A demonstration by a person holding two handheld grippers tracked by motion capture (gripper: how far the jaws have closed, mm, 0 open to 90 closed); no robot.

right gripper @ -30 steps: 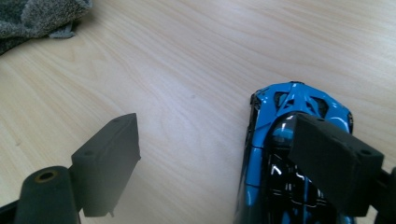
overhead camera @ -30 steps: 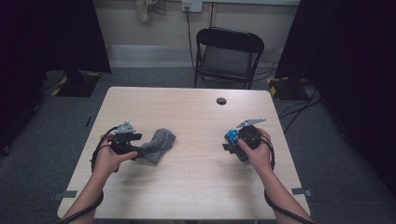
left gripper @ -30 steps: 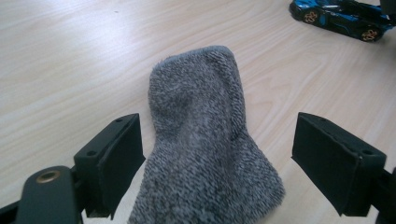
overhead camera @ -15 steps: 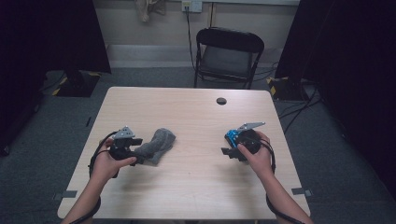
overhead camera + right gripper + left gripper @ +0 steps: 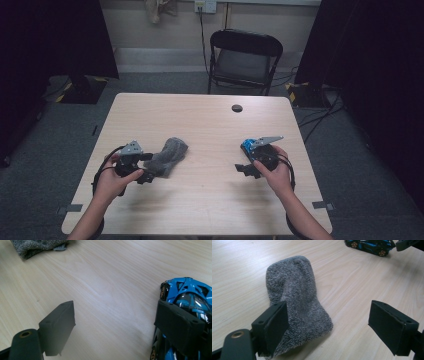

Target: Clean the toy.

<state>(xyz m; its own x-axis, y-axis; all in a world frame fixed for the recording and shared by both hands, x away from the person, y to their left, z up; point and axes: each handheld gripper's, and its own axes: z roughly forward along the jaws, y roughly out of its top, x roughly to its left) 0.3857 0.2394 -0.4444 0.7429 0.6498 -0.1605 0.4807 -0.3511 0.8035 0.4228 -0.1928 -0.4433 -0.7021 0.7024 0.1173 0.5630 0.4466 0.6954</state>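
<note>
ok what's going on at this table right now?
A person sits at a wooden table with a gripper in each hand. The left gripper has its jaws open at the near end of a grey sock lying flat, one jaw over the fabric, nothing clamped. The right gripper is open too, one jaw just in front of a blue toy car, not gripping it. Neither thing is lifted.

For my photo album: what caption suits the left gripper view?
Open black jaws poised at a grey sock on the wooden table.
</note>
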